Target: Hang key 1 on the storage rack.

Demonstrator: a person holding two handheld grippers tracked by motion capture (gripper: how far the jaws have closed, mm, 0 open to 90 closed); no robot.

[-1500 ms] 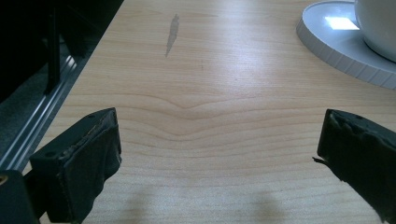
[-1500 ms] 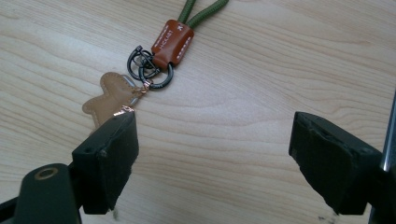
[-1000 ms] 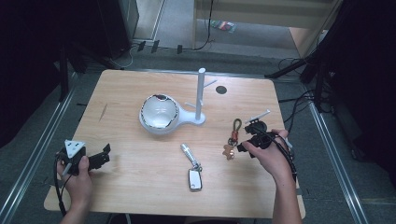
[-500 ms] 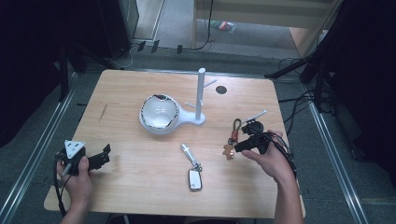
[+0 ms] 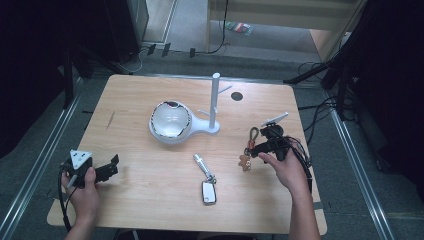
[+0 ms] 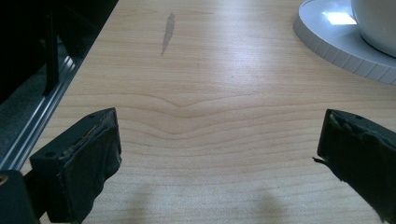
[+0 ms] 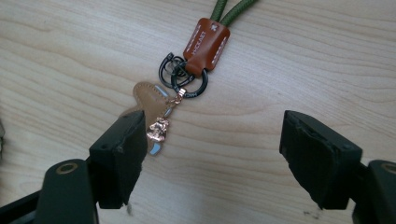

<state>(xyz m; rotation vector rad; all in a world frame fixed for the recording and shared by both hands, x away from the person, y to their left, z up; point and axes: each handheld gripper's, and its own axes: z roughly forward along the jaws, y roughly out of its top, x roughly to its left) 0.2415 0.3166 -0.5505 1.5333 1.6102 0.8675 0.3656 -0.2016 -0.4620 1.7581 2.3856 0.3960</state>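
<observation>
— Looks light and floppy, that keychain point(image 7: 198, 70): green cord loop point(image 5: 254, 134), brown leather tab point(image 7: 206, 41), dark metal rings point(image 7: 184, 77), a tan leather charm point(image 7: 150, 103) and a small copper trinket point(image 7: 158, 129) dangling off the rings. Nothing stiff except the rings and the tab.

— Likely to slump and swing once lifted, then. Where to take hold?

— Best guess: across the leather tab, or just below it at the rings. Flat, a bit grippy, thick enough to pinch. Cord would probably roll between the pads; the charm too thin against the table point(image 7: 289, 70).

— Not fragile?

— Hardly. Slippery only at the rings.

— And the right gripper point(image 7: 212, 156)?

— Jaws standing well apart, having just narrowed a little, with nothing pressed between them. Lying just ahead of the jaws, flat on the wood, tab and rings a little beyond the gap; the charm's lower end and the trinket touching or nearly touching the jaw at the left of the right gripper view. Hard to tell real contact from overlap.

— So no grip yet.

— None. From above, right gripper point(image 5: 261, 148) right beside the keychain's lower end.

— Left gripper point(image 6: 219, 158)?

— Jaws wide apart over bare wood, holding nothing; white ribbed base of the key stand point(image 6: 341, 46) far ahead toward the right-hand jaw. A separate car key point(image 5: 208, 192) well apart from both.
</observation>
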